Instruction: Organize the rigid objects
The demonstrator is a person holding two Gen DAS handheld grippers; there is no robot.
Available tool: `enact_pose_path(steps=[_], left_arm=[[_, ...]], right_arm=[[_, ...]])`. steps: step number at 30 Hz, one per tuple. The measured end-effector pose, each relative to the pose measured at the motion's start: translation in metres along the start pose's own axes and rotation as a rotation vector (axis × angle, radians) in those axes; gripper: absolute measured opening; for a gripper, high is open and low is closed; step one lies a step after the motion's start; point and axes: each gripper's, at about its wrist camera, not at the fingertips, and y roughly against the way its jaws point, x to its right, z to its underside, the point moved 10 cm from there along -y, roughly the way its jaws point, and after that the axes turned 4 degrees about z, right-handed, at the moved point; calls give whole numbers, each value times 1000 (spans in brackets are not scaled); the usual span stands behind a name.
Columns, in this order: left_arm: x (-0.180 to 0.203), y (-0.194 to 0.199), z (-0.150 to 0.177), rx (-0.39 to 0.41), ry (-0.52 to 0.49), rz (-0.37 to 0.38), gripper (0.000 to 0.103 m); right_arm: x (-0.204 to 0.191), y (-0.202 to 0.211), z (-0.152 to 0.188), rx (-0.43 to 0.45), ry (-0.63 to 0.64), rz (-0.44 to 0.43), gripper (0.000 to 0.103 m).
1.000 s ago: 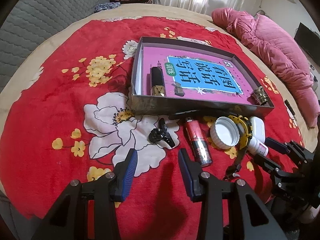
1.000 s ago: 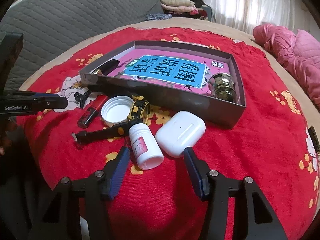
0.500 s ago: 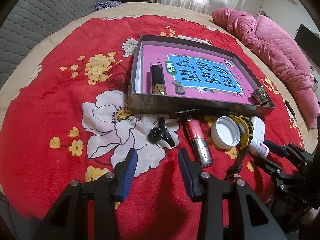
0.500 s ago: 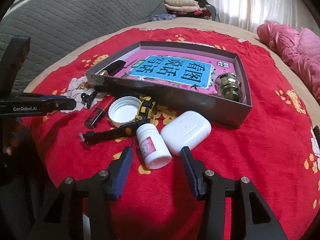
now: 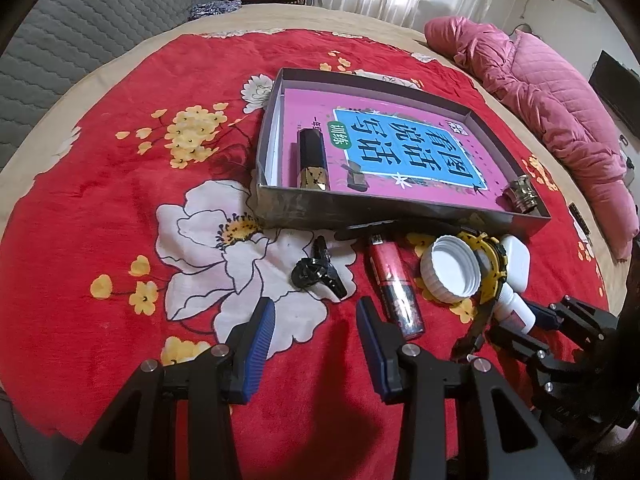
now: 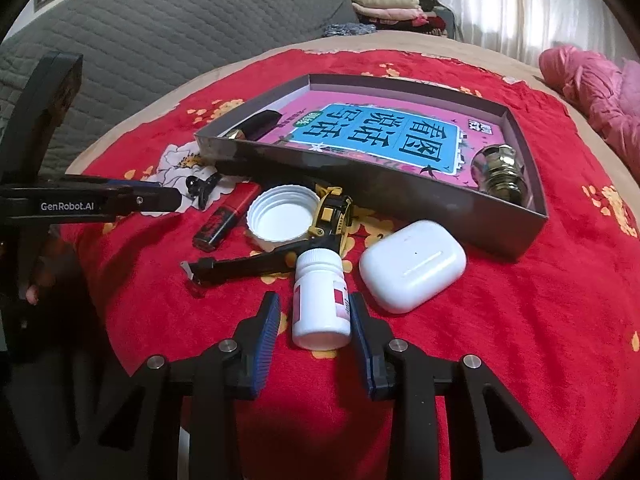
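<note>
Right gripper [image 6: 314,314] jaws have just been closing around the white pill bottle [image 6: 320,298], which lies on its side between them, cap end away; the right pad looks to be touching the bottle, a thin gap shows at the left pad, so not yet clamped. Just right of the jaws, white earbud case [image 6: 412,264]. Straight beyond the bottle cap, yellow-and-black watch [image 6: 330,216] with its black strap running out left. Further left of that, white screw lid [image 6: 282,220] lying open side up, then red tube [image 6: 226,220], then black hair clip [image 6: 200,188]. Beyond all of these, grey shallow box [image 6: 360,188] with a pink-and-blue book lining its floor; black-and-gold lipstick [image 6: 256,124] at its far left, metallic knob-like piece [image 6: 500,172] at its right end. Left gripper [image 5: 316,320] jaws apart, nothing between them, over red floral blanket [image 5: 100,208]; hair clip just beyond its jaws, red tube beside its right finger.
</note>
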Motion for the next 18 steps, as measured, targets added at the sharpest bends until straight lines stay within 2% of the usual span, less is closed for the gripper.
enact_pose_path(steps=[18], left_arm=[[-5,-28,-16,-3,91,8,42]], right_arm=[[4,-14,-4,-3,-61,-36,35]])
